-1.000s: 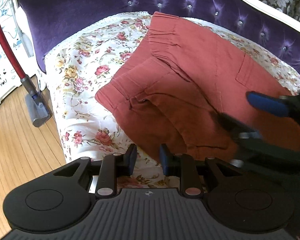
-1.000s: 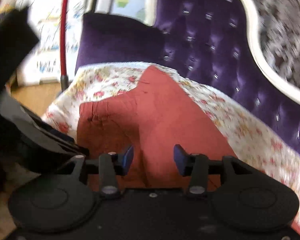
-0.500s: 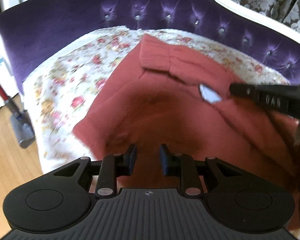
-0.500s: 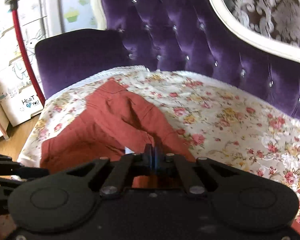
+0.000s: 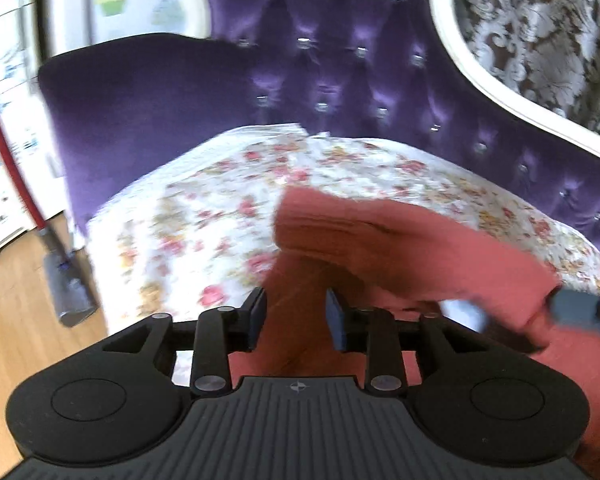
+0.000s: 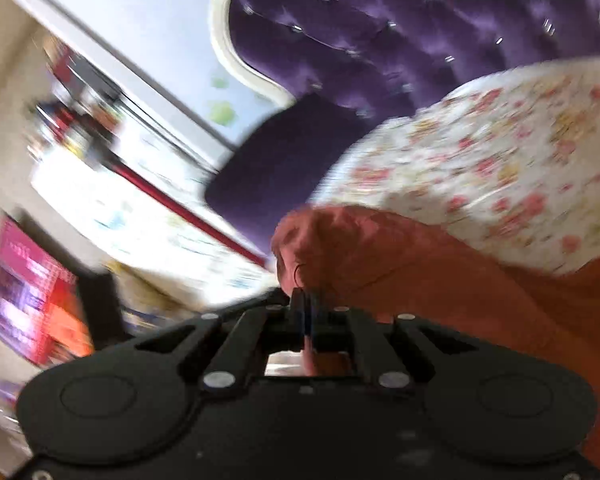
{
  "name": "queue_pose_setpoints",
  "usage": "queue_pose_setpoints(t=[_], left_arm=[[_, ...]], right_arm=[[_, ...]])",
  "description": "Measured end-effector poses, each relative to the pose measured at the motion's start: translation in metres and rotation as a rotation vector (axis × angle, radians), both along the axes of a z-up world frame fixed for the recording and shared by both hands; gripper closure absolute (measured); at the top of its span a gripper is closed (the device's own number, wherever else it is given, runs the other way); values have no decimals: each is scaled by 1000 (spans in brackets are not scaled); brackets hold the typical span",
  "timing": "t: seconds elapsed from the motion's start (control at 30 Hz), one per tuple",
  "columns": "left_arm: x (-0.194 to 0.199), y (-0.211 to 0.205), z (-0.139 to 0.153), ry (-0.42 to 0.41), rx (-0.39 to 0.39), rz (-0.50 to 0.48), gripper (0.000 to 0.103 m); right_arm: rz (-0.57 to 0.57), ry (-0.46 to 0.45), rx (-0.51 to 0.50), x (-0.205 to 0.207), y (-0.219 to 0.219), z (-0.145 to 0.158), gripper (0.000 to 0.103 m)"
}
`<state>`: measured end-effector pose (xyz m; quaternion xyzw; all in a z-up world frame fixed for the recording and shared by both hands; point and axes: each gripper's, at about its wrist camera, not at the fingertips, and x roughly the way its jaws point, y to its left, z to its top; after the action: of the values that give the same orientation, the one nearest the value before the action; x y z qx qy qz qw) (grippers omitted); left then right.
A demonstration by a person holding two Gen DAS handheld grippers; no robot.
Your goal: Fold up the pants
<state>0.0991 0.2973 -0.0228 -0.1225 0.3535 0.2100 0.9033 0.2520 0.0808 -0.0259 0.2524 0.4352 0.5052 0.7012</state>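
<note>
Right gripper (image 6: 305,316): our jaws are pinched together on a bunched fold of the pants (image 6: 400,256); cloth bulges out just past the tips and trails off to the right. View is tilted and blurred.

Left gripper (image 5: 296,314): our jaws are narrow and opening. Pants (image 5: 380,248) cloth fills the gap between the two blue pads (image 5: 257,316), but we can't see the pads pressing it; looks loose.

One pair of pants, rust red. It's lifted in a ridge between our two grippers, over the flowered sheet (image 5: 204,216), lower part draped toward the left gripper. In the left view the right gripper (image 5: 580,312) shows at the right edge, clamped on the far end of that ridge.

Count outward:
- 1 flowered sheet, covering the seat under the pants.
- 1 purple sofa (image 5: 340,80), button-tufted back, white trim, one padded arm on the left.
- 1 red-handled floor cleaner (image 5: 66,292), head resting on the wood floor (image 5: 20,320) beside the sofa arm.
- Patterned wallpaper (image 5: 540,20) behind the sofa.

Background in the right view is too smeared to name.
</note>
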Motion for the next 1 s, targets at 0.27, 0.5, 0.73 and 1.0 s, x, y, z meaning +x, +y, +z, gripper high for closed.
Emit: queue_pose_setpoints(t=[0.27,0.5,0.73,1.0], left_arm=[[-32,-7,-23,90,-25,-7,70],[-48,-5,-43,136,-87,22,70],[-64,8,-35,125,-69,87,70],[-72,17,-34,124,-75,105,70]], right_arm=[[-106,-273,-553,-10,33,-20,58],[30,-845,-524,-103,79,8,58],[248,-1234,-629,-151,148,-27,63],[335,-1375,-756,-137,177,-64,95]])
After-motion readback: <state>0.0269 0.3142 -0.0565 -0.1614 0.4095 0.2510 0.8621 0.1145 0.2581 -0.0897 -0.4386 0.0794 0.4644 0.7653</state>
